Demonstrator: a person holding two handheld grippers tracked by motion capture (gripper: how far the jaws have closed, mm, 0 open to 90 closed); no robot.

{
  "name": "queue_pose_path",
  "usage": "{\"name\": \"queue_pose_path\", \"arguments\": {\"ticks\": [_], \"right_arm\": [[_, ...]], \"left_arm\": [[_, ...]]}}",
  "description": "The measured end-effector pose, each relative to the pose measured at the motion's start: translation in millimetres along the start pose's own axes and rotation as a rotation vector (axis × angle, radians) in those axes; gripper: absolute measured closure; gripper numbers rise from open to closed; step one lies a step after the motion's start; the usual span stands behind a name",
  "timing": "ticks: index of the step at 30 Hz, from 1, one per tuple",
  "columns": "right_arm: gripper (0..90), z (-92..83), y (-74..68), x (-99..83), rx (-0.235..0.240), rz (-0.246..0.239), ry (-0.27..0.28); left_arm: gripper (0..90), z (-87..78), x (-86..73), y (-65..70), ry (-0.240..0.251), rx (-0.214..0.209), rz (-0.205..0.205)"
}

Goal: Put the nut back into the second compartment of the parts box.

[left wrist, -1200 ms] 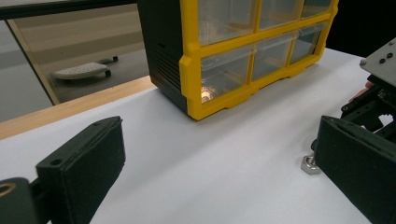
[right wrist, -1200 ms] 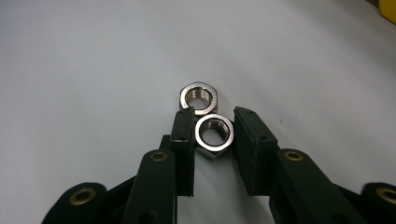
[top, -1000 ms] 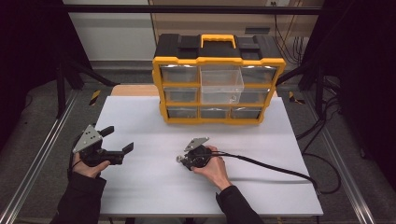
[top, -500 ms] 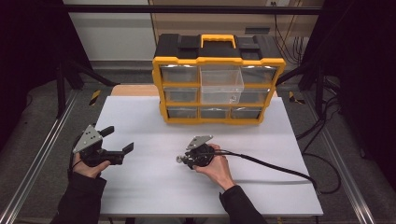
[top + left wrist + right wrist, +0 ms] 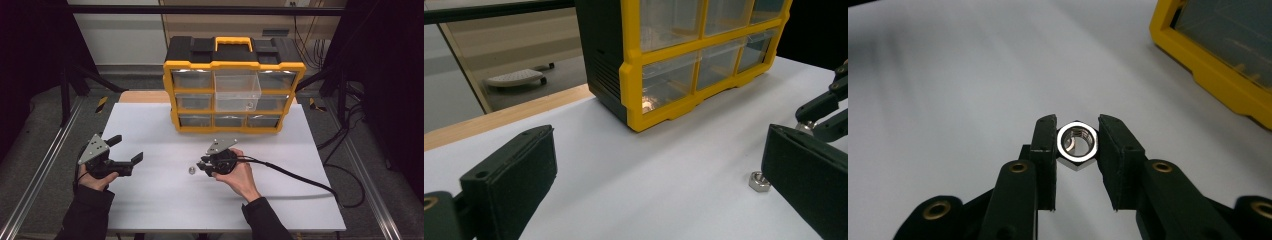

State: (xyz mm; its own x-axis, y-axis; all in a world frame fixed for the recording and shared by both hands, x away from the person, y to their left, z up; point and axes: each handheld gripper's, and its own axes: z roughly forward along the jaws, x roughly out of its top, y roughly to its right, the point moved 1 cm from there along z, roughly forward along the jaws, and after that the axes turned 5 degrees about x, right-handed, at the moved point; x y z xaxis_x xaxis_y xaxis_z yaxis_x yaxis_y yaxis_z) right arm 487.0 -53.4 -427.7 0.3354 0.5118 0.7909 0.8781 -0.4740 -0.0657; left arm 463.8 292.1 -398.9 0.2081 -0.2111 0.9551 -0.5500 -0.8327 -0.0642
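The right tongs [image 5: 1076, 145] pinch a steel nut [image 5: 1076, 143] by its flats, clear of the bench [image 5: 160, 210] before the organiser [image 5: 234, 85]. The left tongs [image 5: 125, 150] gape empty, left of a second nut [image 5: 191, 170], likely waiting.

Silver, shiny nut [image 5: 1076, 145] is seen betw. black pads of right gripper [image 5: 1076, 150]; its arms are black w/ brass-coloured rivets. A 2nd silver nut [image 5: 191, 170] is seen on the white table [image 5: 150, 210]. Left gripper [image 5: 125, 152] is black, w/ a grey plate on top. Organiser [image 5: 234, 85] at the far edge is yellow-framed, black on top w/ a yellow handle; drawers are clear. Sleeves are dark. Table's far edge is shown in light wood.
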Motion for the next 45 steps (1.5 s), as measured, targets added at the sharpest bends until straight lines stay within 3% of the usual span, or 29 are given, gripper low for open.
{"name": "queue_pose_path", "arguments": {"ticks": [45], "right_arm": [[70.4,-104.4,29.2,44.4,-0.084,0.005,0.199]], "left_arm": [[0.4,6.5,-4.0,3.7,-0.03,-0.024,0.013]]}}
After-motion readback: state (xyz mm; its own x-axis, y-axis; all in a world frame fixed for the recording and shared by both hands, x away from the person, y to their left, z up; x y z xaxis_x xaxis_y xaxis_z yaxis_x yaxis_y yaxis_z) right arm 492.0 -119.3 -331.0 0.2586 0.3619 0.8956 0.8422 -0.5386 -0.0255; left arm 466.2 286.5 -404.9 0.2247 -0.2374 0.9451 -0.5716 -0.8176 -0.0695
